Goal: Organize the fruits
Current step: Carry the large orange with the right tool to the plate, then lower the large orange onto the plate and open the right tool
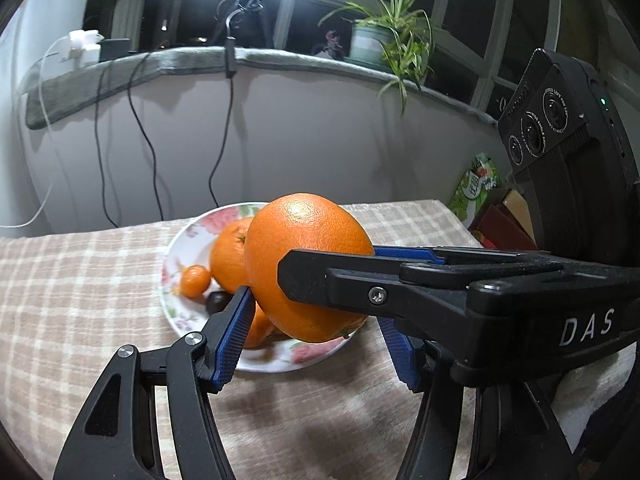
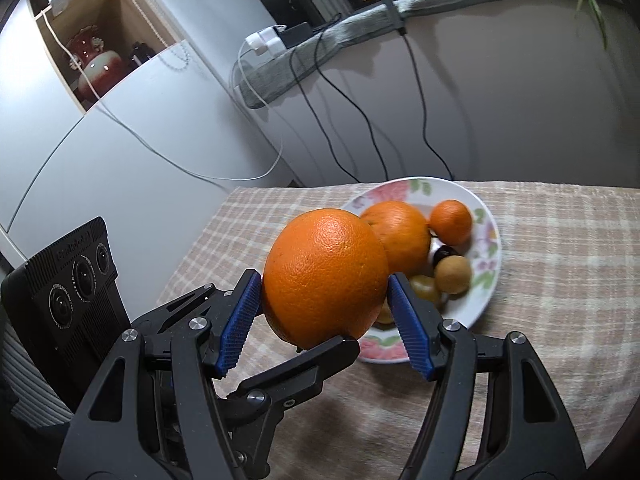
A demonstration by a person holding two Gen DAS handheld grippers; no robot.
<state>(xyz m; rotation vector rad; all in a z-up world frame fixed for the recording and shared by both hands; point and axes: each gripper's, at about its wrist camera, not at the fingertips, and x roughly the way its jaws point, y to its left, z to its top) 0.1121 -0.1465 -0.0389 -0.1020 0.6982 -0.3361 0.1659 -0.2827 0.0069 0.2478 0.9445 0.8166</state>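
A large orange (image 1: pixel 308 264) (image 2: pixel 324 276) hangs above the near edge of a floral plate (image 1: pixel 180 256) (image 2: pixel 486 248). My right gripper (image 2: pixel 324 304) is shut on it, both blue pads against its sides; that gripper also reaches in from the right in the left wrist view (image 1: pixel 320 272). My left gripper (image 1: pixel 316 332) is spread around the same orange: its left pad touches the fruit, its right pad stands apart. The plate holds a second orange (image 1: pixel 228 256) (image 2: pixel 400 232), a small tangerine (image 1: pixel 195 280) (image 2: pixel 451 222), a dark fruit (image 1: pixel 216 301) (image 2: pixel 443 254) and a tan round fruit (image 2: pixel 453 275).
The plate sits on a checked tablecloth (image 1: pixel 80 300) (image 2: pixel 560 260). Cables hang down the wall behind the table (image 1: pixel 140 128). Boxes and a green packet (image 1: pixel 476 184) stand off the table's right end. A white cabinet (image 2: pixel 120 152) is at the left.
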